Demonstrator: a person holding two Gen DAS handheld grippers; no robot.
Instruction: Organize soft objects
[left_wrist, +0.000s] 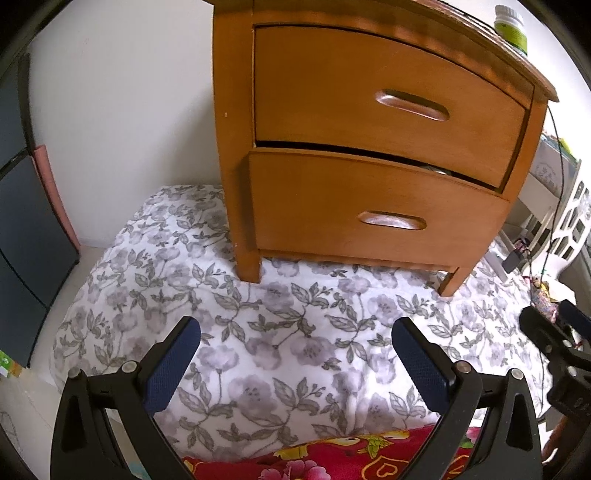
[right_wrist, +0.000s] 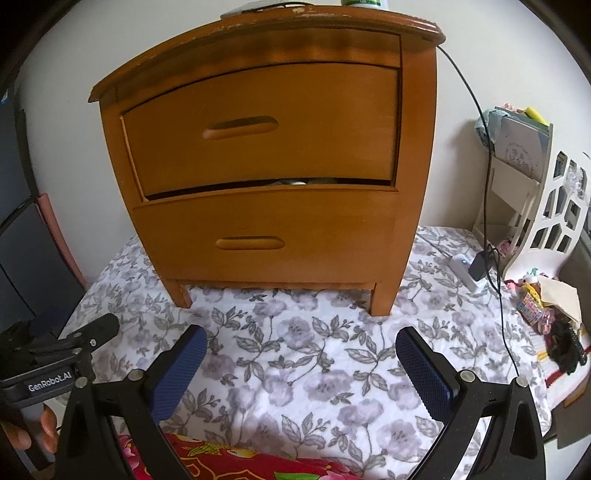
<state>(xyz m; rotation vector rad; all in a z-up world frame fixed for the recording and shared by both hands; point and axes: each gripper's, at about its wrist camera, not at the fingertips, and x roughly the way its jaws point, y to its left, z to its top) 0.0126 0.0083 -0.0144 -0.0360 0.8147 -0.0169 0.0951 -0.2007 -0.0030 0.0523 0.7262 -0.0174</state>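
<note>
A: How do the tools stand?
B: The left gripper (left_wrist: 295, 347) and the right gripper (right_wrist: 301, 350) both gape wide, holding nothing.
A: And the soft things?
B: The red floral cloth (left_wrist: 332, 458) lies at six o'clock, touching the grey-flowered quilt (left_wrist: 288, 350). The wooden nightstand (left_wrist: 369, 147) stands at twelve.

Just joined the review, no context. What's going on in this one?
A person holds two handheld grippers over a floral quilt in front of a wooden nightstand. The left gripper and right gripper both hang open and hold nothing. A red patterned blanket lies at the near edge, beneath them. The nightstand's lower drawer sits slightly ajar. Nothing has been picked up yet.
</note>
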